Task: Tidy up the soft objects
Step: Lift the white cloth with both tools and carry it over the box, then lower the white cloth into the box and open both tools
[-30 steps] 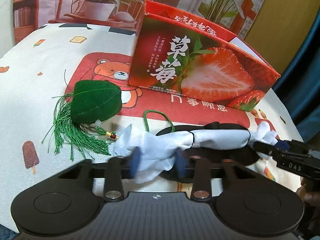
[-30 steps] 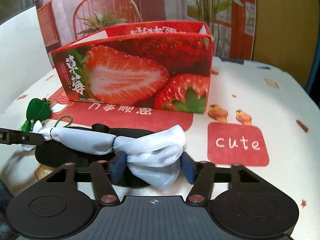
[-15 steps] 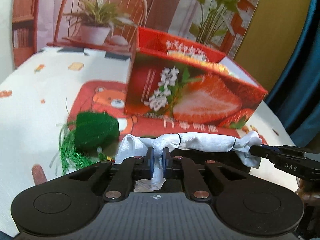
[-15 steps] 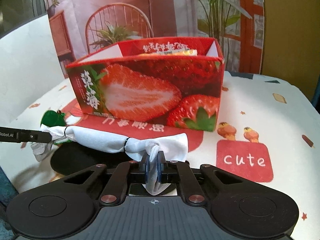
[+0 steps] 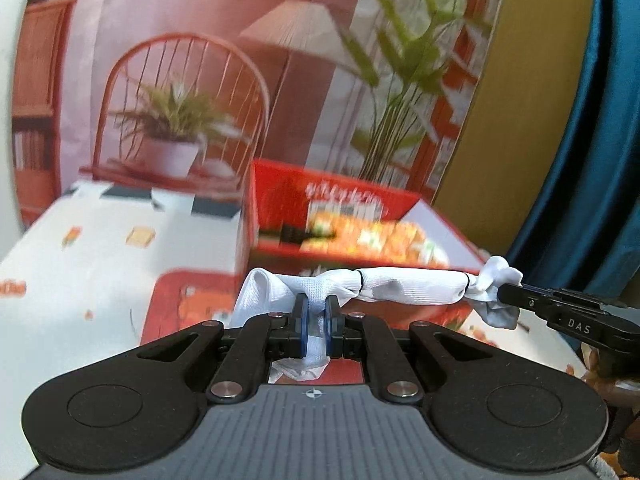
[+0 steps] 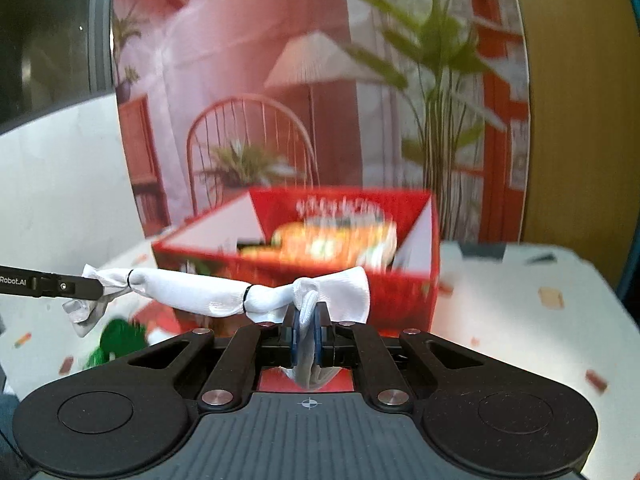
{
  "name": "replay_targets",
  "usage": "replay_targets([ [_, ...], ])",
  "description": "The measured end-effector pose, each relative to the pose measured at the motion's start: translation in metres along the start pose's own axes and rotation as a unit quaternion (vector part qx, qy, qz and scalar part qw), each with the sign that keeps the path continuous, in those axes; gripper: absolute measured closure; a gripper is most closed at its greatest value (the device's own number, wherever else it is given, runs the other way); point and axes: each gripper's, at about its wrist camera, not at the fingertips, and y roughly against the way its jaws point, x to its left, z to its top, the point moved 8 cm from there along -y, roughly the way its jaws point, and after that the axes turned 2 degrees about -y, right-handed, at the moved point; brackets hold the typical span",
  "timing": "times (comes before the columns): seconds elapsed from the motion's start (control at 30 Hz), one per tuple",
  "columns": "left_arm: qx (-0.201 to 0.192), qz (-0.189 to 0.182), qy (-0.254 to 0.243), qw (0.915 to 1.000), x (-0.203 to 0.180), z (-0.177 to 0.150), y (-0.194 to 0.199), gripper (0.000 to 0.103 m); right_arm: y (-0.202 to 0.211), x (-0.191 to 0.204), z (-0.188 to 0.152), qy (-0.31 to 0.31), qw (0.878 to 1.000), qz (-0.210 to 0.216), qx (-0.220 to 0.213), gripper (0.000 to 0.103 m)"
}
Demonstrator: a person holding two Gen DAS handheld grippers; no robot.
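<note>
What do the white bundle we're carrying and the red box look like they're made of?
White bundle: soft woven or knit fabric, matte; it creases, sags between the grips and is cinched by thin black bands. Red box: likely printed cardboard with a slight sheen, given its thin, flat walls with white insides.

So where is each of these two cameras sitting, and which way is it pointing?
Left wrist view: rides on the left gripper, looking forward past its closed fingers at the white cloth roll and the red box; the right gripper reaches in from the right.
Right wrist view: rides on the right gripper, facing the same box; the left gripper reaches in from the left.
Both show the cloth roll held at both ends before the box.
</note>
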Motion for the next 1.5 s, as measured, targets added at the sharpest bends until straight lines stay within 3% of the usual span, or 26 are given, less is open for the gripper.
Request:
replay_targets([
  [0.33,-0.018,-0.02,-0.017,0.9995,-0.02,0.046,-0.025,0.094,-0.015,-0.023,0.047,-0.015,1.0,-0.014,-0.023,0.096],
  [0.6,-0.008,-0.02,-0.019,0.9996,-0.024,0.081,-0.079,0.094,-0.054,-0.044,0.08,-0.019,0.999,-0.039,-0.018,0.096],
  [0.8,0.023,-0.021,-0.006,0.9995,-0.018,0.101,-0.136,0.094,-0.096,-0.061,0.103,-0.005,0.998,-0.057,-0.001,0.096],
  [1.1,0.084,-0.012,0.025,0.996,0.002,0.104,-0.212,0.094,-0.166,-0.079,0.111,0.024,0.995,-0.074,0.06,0.096],
  [1.27,0.114,-0.026,0.003,0.9931,0.0,0.099,-0.237,0.093,-0.192,-0.077,0.105,0.05,0.992,-0.077,0.088,0.096],
  [1.37,0.124,-0.028,-0.002,0.9918,0.001,0.094,-0.244,0.087,-0.201,-0.073,0.1,0.058,0.99,-0.073,0.103,0.096],
  [1.43,0.127,-0.034,-0.002,0.9913,0.001,0.092,-0.246,0.074,-0.208,-0.069,0.095,0.069,0.989,-0.069,0.114,0.097],
  [1.5,0.124,-0.037,-0.01,0.9916,-0.001,0.093,-0.244,0.055,-0.213,-0.065,0.093,0.086,0.986,-0.069,0.124,0.097],
])
